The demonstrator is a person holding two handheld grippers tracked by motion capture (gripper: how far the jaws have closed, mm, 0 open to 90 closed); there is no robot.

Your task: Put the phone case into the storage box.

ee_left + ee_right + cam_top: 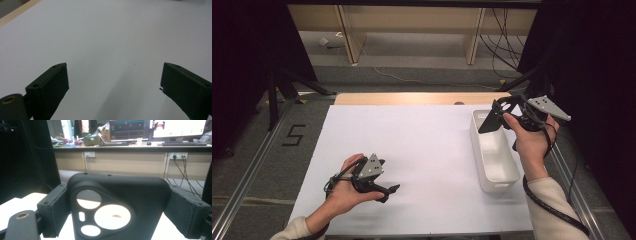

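Black phone case [117,207], nearest the lens in the right gripper view, stands upright between the two jaws with its camera cutouts facing the camera. Both pads press on its side edges, so the right gripper [117,202] is clenched on the case. In the high view the right gripper [492,120] sits at about 2 o'clock, with the case [490,121] hanging over the far end of the white bin [507,172].

Largest item: the white table [412,150], bare across its middle. Next in size, the white bin, a long open tub along the 3 o'clock edge; its visible interior appears empty. Then the left gripper [388,192] at about 7 o'clock, held low just above the table. In the left gripper view its jaws stand wide apart with bare white surface between them: the left gripper [113,80] is released and holds nothing. Smallest item: the case itself.

Handling judgement: the case looks like a thin moulded shell, light, somewhat flexible and matte rather than slippery. It is not fragile, though a hard squeeze across the open back could bow it. The side-edge hold near the camera end, as now, is sound; the rim is the stiffest part. Because of its low weight, it should drop into the bin without harm once released.
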